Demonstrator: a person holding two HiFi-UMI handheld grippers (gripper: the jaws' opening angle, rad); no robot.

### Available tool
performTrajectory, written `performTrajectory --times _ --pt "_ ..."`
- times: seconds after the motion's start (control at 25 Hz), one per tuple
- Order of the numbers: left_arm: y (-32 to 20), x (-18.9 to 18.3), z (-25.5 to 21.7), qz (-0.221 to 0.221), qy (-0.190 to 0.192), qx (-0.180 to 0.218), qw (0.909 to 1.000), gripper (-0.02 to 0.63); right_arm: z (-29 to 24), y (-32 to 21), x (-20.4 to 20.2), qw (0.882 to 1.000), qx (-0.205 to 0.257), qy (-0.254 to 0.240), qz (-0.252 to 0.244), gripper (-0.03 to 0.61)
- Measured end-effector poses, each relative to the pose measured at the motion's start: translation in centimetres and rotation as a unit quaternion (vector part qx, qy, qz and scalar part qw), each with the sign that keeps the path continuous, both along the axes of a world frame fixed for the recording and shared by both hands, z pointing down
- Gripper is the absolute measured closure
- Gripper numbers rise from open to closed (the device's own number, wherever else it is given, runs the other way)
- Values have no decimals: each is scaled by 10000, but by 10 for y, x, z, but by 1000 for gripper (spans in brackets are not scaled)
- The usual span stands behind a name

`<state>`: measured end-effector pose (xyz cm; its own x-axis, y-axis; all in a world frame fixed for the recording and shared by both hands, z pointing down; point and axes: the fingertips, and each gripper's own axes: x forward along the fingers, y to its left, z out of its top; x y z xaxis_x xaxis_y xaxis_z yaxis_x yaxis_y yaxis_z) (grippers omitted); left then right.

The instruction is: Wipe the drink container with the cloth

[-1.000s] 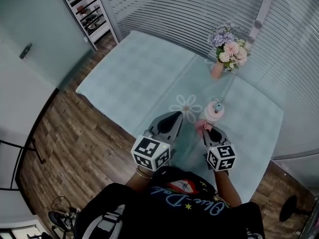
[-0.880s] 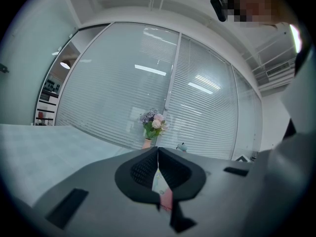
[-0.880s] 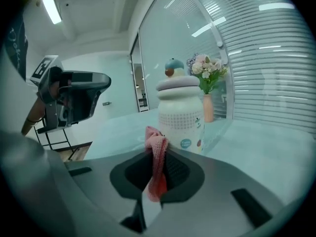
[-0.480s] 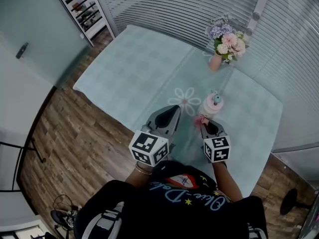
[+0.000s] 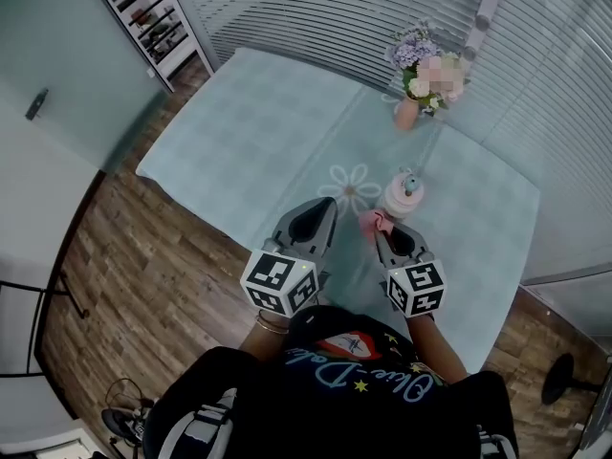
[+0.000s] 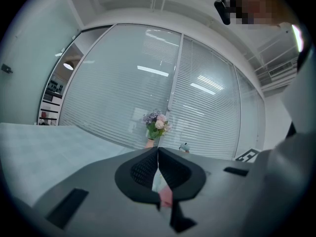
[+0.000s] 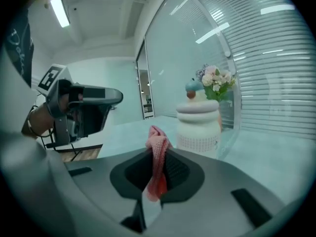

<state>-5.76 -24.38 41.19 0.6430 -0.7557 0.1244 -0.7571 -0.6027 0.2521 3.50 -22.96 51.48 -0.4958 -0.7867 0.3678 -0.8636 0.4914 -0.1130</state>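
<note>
The cloth (image 7: 157, 149) is clamped in the right gripper (image 7: 159, 169); the upright drink container (image 7: 198, 122) is found just ahead of it, near the table's (image 5: 249, 132) front edge. The left gripper (image 6: 158, 164) is closed on nothing.

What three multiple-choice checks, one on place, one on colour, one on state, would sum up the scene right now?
1. Where does the bottle stand?
A. On the table, nearer the person than the flower vase
B. Behind the vase
C. On the floor

2. What colour is the cloth?
A. Blue
B. Pink
C. Green

3. How is the right gripper?
A. Open, empty
B. Shut on the bottle
C. Shut on the cloth

Answers: 1 A, the head view shows it on the table, short of the vase; 2 B, it shows pink in both views; 3 C, the jaws pinch the cloth in the right gripper view.
</note>
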Motion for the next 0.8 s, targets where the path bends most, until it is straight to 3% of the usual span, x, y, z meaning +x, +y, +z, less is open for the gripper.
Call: performTrajectory --times 0.44,0.8 --pt "3 -1 1 -10 -8 -22 10000 609 -71 -24 0 9915 1010 -348 740 549" --pt "4 -4 3 -11 1 -49 10000 609 -68 -29 6 9861 1235 135 1104 551"
